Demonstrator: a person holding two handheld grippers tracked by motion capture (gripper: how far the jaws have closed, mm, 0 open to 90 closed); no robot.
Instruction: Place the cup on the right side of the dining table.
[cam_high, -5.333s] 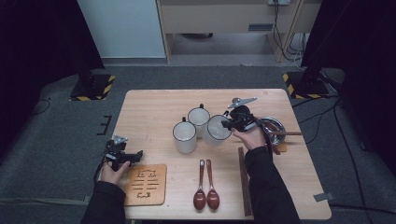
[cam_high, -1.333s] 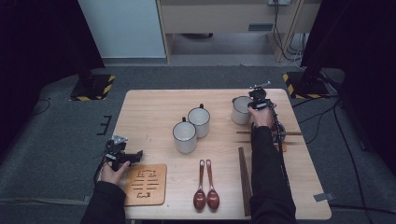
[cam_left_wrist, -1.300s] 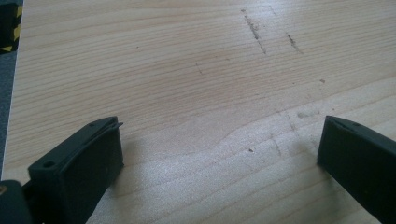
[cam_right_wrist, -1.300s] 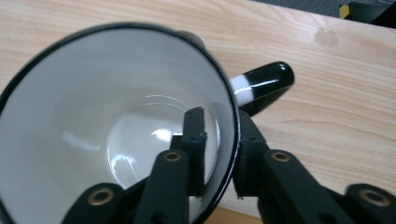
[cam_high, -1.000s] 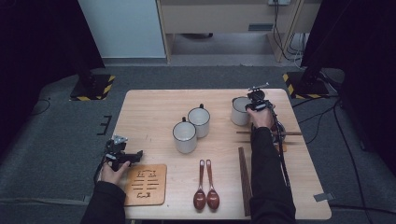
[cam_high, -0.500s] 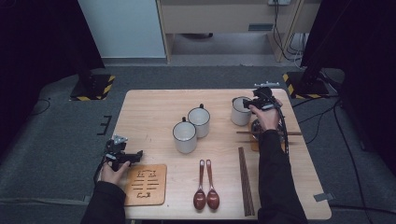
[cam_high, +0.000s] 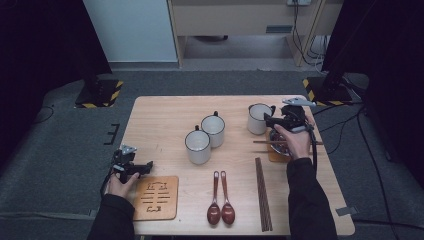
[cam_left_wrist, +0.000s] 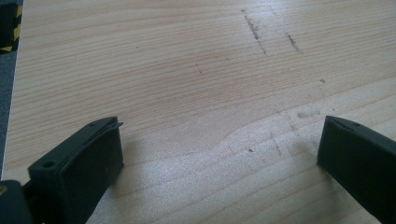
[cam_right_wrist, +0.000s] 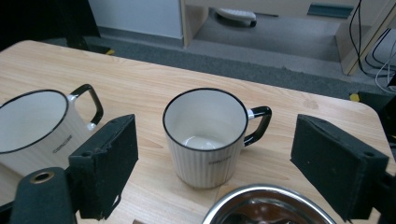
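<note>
My right tongs (cam_right_wrist: 215, 172) just opened wide, empty, mug (cam_right_wrist: 208, 135) at 12 o'clock; left tongs (cam_left_wrist: 219, 158) wide over bare table (cam_left_wrist: 187, 70).

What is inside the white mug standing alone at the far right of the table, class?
The white mug looks empty: its pale inner wall and bare bottom show in the right gripper view. The near inner wall is hidden behind its own rim.

The right gripper (cam_high: 272, 121) is held above the table's far right side, arm stretched forward, its 2 jaws just opened wide and empty. The left gripper (cam_high: 145, 167) rests low at the near left, jaws apart.
</note>
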